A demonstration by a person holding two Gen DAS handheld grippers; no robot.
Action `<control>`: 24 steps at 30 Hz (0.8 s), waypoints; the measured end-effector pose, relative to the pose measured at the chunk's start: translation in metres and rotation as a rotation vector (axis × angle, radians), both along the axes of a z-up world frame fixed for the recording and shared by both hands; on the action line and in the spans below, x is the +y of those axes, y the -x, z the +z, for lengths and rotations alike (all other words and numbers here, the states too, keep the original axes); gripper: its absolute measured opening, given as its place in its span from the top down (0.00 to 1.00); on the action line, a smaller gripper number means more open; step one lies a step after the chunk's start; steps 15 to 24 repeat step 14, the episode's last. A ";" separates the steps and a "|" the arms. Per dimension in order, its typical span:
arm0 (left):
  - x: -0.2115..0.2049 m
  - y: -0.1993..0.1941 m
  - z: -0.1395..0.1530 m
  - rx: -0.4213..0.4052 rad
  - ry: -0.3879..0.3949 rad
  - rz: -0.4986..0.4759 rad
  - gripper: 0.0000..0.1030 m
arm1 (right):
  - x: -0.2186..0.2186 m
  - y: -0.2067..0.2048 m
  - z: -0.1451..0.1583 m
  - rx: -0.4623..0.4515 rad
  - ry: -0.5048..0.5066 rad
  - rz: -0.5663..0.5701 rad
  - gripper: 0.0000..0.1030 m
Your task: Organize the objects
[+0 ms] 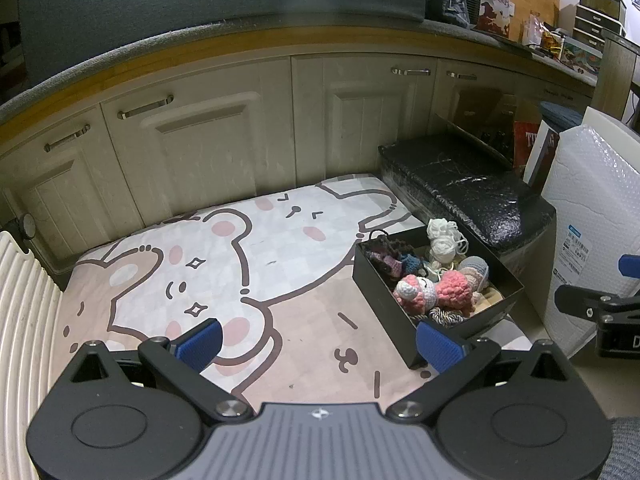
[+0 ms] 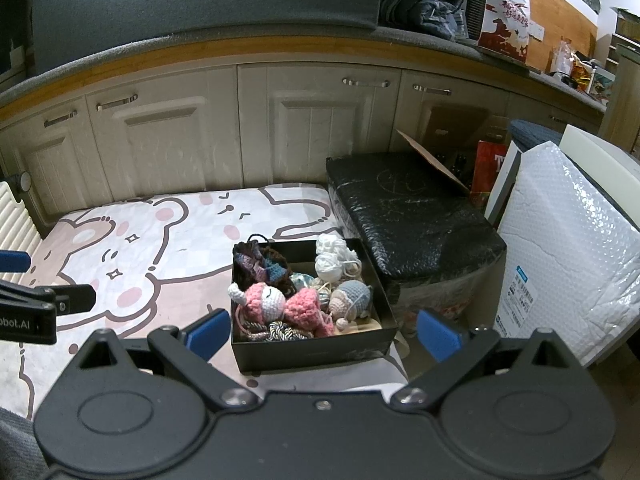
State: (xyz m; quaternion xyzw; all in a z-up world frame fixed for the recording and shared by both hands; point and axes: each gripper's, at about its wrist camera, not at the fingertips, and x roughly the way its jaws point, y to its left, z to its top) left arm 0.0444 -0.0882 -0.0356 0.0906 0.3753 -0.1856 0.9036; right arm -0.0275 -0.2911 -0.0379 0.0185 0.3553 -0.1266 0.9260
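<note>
Crocheted toys and yarn fill a shallow black box that sits on the right corner of a cartoon bear mat spread on the floor in front of cream cabinet doors. Inside we see a pink and white crocheted doll, a grey-capped crocheted figure, two small balls of white yarn, a dark knitted pouch and a striped rope knot. Our left gripper hovers over the mat, its blue fingers spread wide and holding nothing. Our right gripper hangs just in front of the box, fingers likewise released and empty. Nothing lies loose on the mat, so we judge sorting is either about to start or nearly finished; we cannot tell which. A next move would call for lowering the right fingers over one toy and closing gently on its soft body.
</note>
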 end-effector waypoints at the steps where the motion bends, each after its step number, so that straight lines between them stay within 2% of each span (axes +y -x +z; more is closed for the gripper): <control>1: 0.000 0.000 0.000 0.000 0.000 0.000 0.01 | 0.000 0.000 0.000 0.000 0.000 0.000 0.02; 24: 0.000 0.002 -0.003 0.005 -0.003 -0.002 0.01 | -0.001 0.000 -0.001 0.000 -0.003 0.001 0.02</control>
